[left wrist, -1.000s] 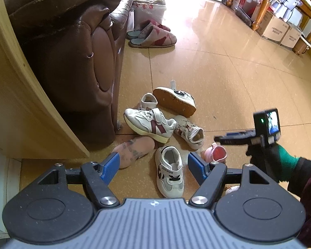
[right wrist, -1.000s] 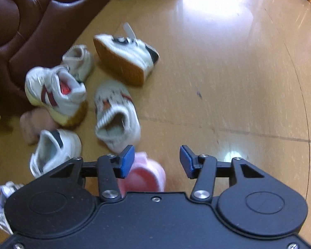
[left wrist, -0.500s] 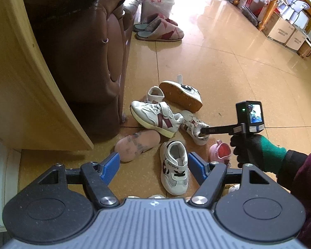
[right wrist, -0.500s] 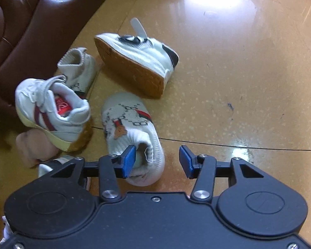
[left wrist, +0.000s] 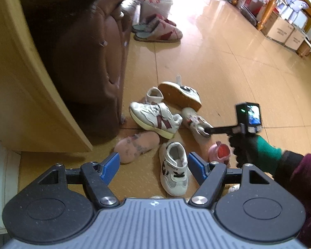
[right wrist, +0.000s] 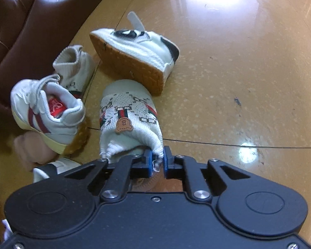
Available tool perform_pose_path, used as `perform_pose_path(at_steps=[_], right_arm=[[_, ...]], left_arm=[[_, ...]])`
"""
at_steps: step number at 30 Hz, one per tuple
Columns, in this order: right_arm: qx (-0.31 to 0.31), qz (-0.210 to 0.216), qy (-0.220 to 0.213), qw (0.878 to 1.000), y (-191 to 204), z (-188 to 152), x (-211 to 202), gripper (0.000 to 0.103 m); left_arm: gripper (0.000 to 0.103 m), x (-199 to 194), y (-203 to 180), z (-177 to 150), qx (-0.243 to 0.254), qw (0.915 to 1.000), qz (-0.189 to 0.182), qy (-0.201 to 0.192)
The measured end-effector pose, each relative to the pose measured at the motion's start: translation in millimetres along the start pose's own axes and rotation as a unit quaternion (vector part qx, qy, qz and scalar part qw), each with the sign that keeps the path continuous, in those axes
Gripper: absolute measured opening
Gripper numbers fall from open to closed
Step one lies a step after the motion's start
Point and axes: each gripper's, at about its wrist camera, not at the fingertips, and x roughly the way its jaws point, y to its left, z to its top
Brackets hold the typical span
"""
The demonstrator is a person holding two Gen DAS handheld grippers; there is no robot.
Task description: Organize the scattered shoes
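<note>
My right gripper (right wrist: 157, 161) pinches only the white patterned knit sock-shoe (right wrist: 128, 116) by its soft stretchy cuff — it may slip; my left gripper (left wrist: 153, 167) hangs spread, holding nothing.

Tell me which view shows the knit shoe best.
The right wrist view: the knit shoe fills the centre, its collar pinched by the right gripper. In the left wrist view it is small and distant, with only the side visible.
</note>
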Motion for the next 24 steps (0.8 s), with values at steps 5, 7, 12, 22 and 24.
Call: perform_pose_path(at_steps=[5,7,12,22,24], right_arm=[[0.001,0.002,-0.011,1.0,-12.5,5.1,-33.0,0.01],[-0.007,-0.004,-0.014,1.0,-19.4,8.6,-46.6,0.01],[-0.081,-0.051,0.005,0.995,-39.3,11.2,-86.8,0.01],[-0.281,-0.129,0.096,0.946,-74.7,-28.6,-111.1,0.011],[-0.327,-0.121,0.113,0.93,-69.0,-41.3,-104.1,0.01]], left_arm=[[0.072,-8.8,4.4,2.7,-0.005,0.9999,0.006,-0.012],[0.072,-12.1,3.7,4.7,-0.007,0.9998,0.005,-0.018],[0.072,-22.1,-4.0,7.5,-0.002,0.9995,0.001,-0.031],[0.072,-32.6,-14.4,8.0,0.006,0.999,-0.003,-0.043],[0.072,-31.2,-13.5,8.1,0.004,0.9991,-0.001,-0.042]])
